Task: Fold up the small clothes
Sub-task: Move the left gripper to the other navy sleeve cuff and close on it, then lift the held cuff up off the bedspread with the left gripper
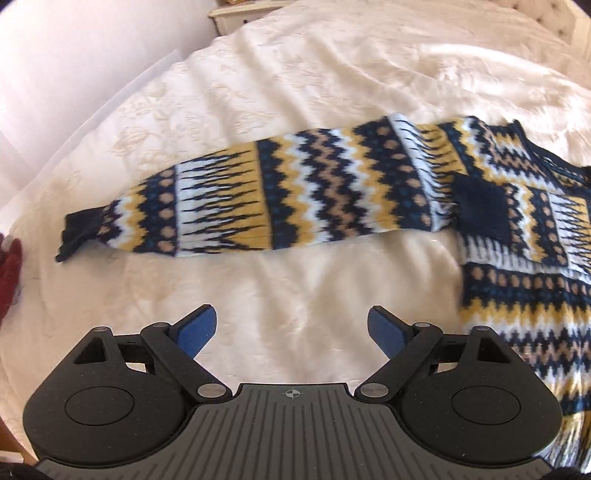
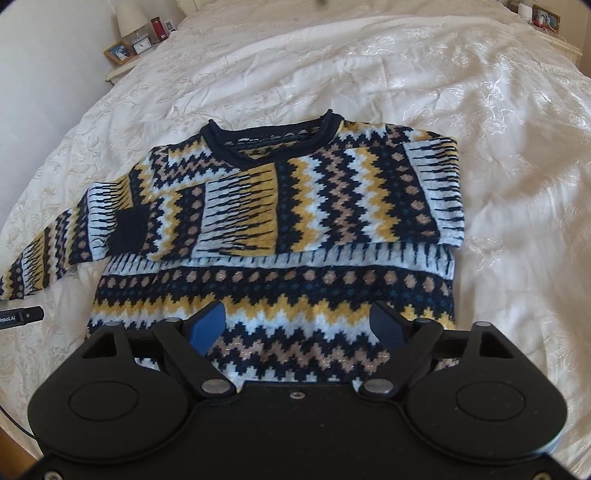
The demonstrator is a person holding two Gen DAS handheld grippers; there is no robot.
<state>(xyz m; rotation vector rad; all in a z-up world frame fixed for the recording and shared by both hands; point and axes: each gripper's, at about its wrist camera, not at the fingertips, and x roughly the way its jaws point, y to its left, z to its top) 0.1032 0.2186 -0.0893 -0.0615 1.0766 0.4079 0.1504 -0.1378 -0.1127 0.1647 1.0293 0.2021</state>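
Note:
A knitted sweater in navy, yellow, white and tan zigzags lies flat on the white bedspread, collar away from me. One sleeve is folded across its chest, navy cuff toward the left. The other sleeve stretches straight out to the left, ending in a navy cuff. My left gripper hovers open over bare bedspread, just in front of that outstretched sleeve. Open as well, my right gripper hangs above the sweater's lower body. Neither holds anything.
A dark red garment lies at the bed's left edge. A nightstand with a lamp, clock and photo frame stands at the far left, another at the far right. The other gripper's tip shows at the left.

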